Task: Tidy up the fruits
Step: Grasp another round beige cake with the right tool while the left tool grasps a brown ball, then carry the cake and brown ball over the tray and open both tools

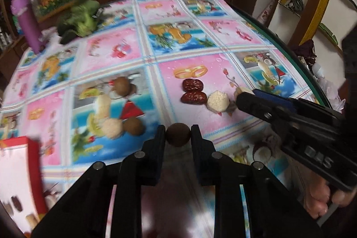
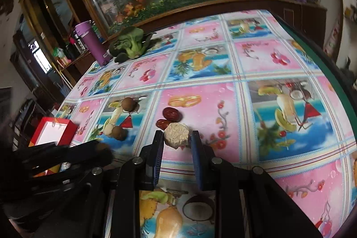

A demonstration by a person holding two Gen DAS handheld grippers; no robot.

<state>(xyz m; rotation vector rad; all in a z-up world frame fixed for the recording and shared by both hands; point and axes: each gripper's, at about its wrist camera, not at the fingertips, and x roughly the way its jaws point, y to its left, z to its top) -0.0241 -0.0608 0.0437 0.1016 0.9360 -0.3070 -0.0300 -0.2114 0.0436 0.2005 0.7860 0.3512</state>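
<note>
Tablecloth; red box blurred, cropped

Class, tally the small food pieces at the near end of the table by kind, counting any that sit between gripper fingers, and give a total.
Round brown fruits: 3
Red dates: 2
Pale cakes: 2
Total: 7
</note>
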